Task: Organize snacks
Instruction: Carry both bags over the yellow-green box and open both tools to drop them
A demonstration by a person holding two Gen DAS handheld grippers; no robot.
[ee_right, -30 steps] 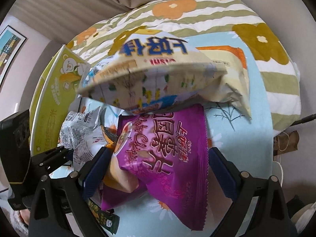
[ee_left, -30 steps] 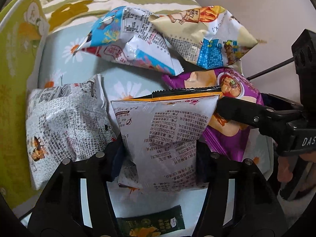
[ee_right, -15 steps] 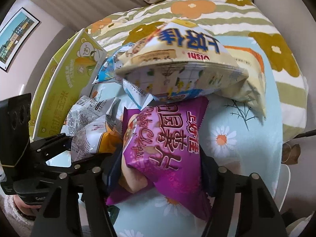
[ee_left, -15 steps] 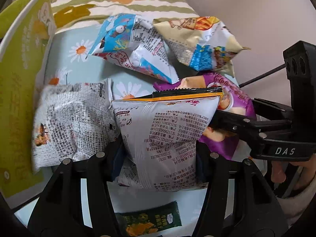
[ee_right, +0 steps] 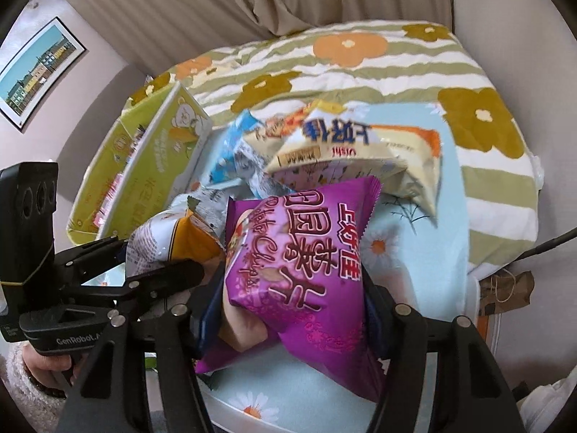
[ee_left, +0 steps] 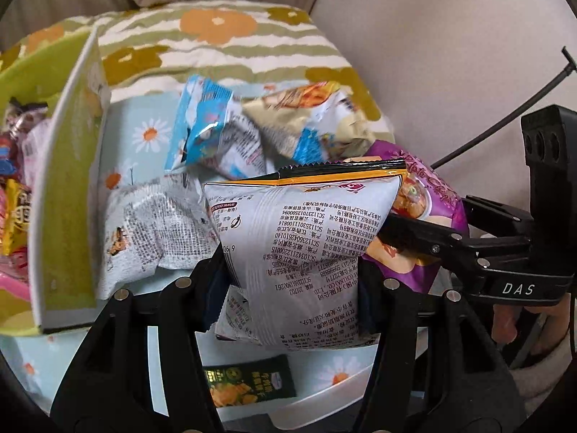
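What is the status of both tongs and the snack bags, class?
Left tongs shut on white bag. Right tongs shut on purple bag. Green box open at left. Loose bags piled ahead.

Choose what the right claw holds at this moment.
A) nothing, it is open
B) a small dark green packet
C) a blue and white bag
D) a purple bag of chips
D: in the right wrist view, the right claw is shut on the purple bag of chips; the left claw holds a white bag with an orange top.
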